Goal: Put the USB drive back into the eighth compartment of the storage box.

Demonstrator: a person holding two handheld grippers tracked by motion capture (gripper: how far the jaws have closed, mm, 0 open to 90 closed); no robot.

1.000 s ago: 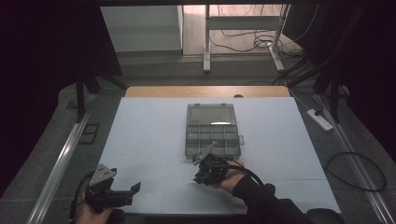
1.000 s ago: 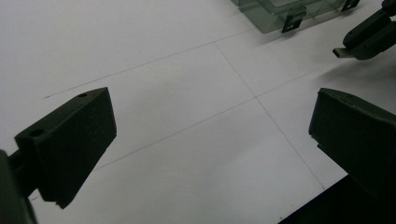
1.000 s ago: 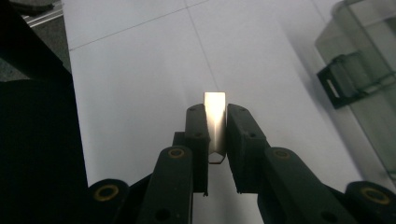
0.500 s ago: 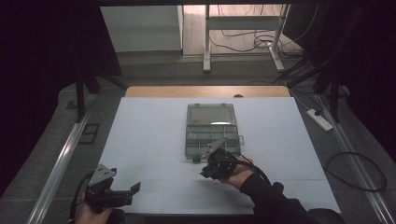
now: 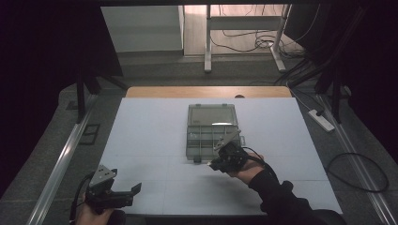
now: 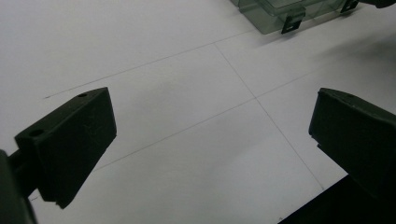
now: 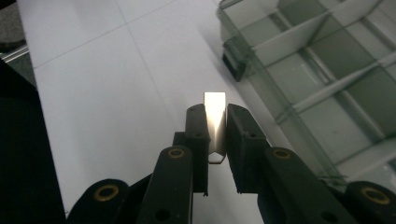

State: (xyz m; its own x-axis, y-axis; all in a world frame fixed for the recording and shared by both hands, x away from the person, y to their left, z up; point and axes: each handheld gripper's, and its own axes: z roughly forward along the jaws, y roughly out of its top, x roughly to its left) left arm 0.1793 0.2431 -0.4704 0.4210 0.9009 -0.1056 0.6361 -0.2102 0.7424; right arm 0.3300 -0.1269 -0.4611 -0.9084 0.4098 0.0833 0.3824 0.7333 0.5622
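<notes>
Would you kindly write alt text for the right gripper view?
The right gripper, black jaws closed, pinches a small shiny silver metal piece above the white table surface. To its right sits an open, clear plastic organiser box with divided compartments and a dark latch on its near edge.

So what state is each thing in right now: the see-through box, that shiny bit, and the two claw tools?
Compartment box: lid open, lying flat on the white table; the compartments in view look empty.
Metal piece: clamped upright between the right gripper's jaws, off the table.
Right gripper: shut on the metal piece, beside the box's near edge.
Left gripper: jaws wide open, nothing between them.
</notes>
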